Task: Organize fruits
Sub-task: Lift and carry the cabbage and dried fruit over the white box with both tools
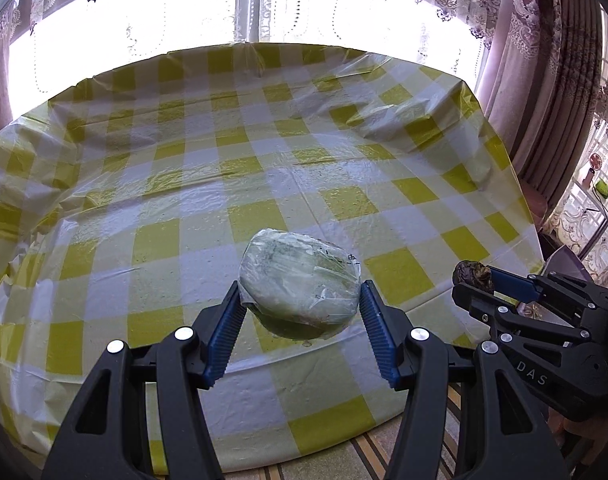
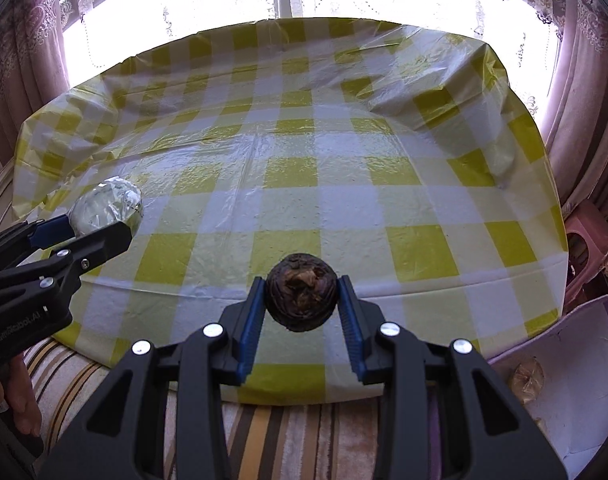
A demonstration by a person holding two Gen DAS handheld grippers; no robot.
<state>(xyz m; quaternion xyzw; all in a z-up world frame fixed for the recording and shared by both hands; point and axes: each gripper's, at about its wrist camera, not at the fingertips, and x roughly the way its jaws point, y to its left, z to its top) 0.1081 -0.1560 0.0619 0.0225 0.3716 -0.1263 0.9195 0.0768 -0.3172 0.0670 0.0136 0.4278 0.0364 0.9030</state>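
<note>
A pale green fruit wrapped in clear film (image 1: 300,280) hangs above the near edge of the table, and my left gripper (image 1: 302,296) is shut on it with a blue pad on either side. The same wrapped fruit (image 2: 106,208) shows at the left of the right wrist view. My right gripper (image 2: 302,300) is shut on a dark brown wrinkled round fruit (image 2: 302,296), also held over the near table edge. That brown fruit (image 1: 473,274) appears at the right of the left wrist view, in the right gripper (image 1: 477,280).
The table wears a yellow-and-white checked cloth (image 1: 264,168) under clear plastic, rumpled at the far right. Curtained windows stand behind it. A striped cushion (image 2: 264,432) lies below the near edge. At the right sit a white box (image 2: 563,368) with a wrapped item and a pink stool (image 2: 587,240).
</note>
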